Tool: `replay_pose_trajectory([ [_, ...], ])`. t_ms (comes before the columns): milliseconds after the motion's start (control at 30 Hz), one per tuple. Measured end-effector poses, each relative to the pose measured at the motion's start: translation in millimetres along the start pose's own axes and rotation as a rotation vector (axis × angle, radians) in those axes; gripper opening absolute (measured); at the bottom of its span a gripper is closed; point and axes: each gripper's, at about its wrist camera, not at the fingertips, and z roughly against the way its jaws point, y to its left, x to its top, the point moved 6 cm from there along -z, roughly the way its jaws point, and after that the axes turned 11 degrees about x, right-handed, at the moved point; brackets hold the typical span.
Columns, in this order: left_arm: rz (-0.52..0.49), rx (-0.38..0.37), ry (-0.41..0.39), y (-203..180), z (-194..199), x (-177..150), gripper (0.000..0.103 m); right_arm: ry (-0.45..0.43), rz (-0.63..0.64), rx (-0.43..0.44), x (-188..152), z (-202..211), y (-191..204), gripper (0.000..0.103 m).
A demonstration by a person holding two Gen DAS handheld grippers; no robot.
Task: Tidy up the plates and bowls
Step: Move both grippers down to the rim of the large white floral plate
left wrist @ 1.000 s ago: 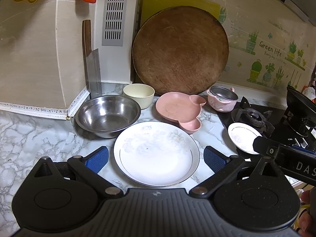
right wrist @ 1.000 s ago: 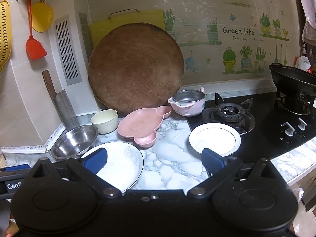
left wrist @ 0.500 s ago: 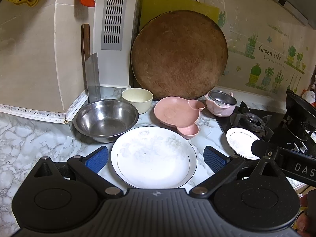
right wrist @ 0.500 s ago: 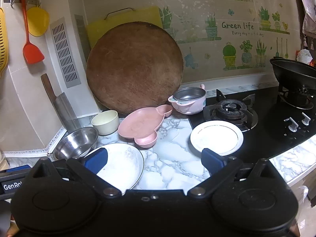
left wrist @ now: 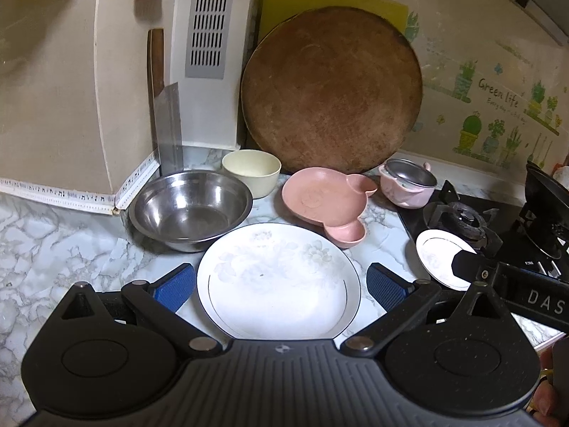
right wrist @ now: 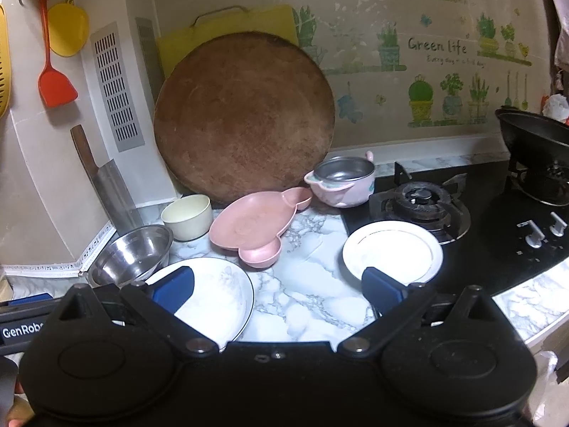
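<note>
A large white plate [left wrist: 277, 281] [right wrist: 213, 299] lies on the marble counter, right between the blue pads of my open left gripper [left wrist: 281, 286], which hovers over it. Behind it stand a steel bowl [left wrist: 190, 208] [right wrist: 129, 258], a cream bowl [left wrist: 251, 170] [right wrist: 186, 215], a pink mouse-shaped dish [left wrist: 325, 201] [right wrist: 254, 227] and a small pink pot [left wrist: 407, 181] [right wrist: 341, 179] with a steel liner. A small white plate [left wrist: 439, 256] [right wrist: 391, 251] rests partly on the stove edge. My right gripper [right wrist: 277, 290] is open and empty, its right pad over that plate's near rim.
A round wooden board [right wrist: 243, 117] and yellow cutting board [right wrist: 227, 28] lean on the back wall. A cleaver [left wrist: 167, 117] stands at the left corner. The black gas stove [right wrist: 423, 203] with a wok [right wrist: 537, 138] fills the right side.
Both grippers have eased forward and a little lower toward the counter; the large plate now sits nearer the left pads and the small plate nearer the right pad. Nothing on the counter has moved.
</note>
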Motion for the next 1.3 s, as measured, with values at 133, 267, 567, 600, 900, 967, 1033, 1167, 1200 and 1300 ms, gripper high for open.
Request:
replay_pose_trajectory([
  [133,0.000,0.012,0.003,-1,-6,2,0.103,0.002,0.010,0.008,3,-9,-1,0.099],
  [267,0.011,0.020,0.003,-1,-12,5,0.103,0.013,0.019,0.020,4,-16,-1,0.099],
  [567,0.023,0.035,0.006,-1,-28,11,0.103,0.032,0.030,0.035,6,-31,-3,0.099],
  [600,0.026,0.038,0.011,-1,-31,11,0.103,0.037,0.031,0.037,6,-34,-3,0.099],
  [900,0.049,0.105,0.099,15,-84,-3,0.103,0.146,0.032,0.051,-6,-91,-10,0.098],
  [967,0.058,0.122,0.127,21,-99,-8,0.103,0.187,0.032,0.061,-11,-108,-10,0.095],
  [1033,0.083,0.132,0.179,30,-117,-16,0.102,0.229,0.030,0.064,-17,-123,-13,0.093],
  [1167,0.164,0.140,0.257,50,-137,-26,0.102,0.288,0.042,0.072,-28,-151,-18,0.090],
  [1200,0.178,0.139,0.263,54,-140,-27,0.102,0.305,0.038,0.080,-31,-157,-19,0.090],
  [1300,0.181,0.160,0.275,61,-150,-30,0.102,0.345,0.050,0.104,-39,-172,-22,0.087],
])
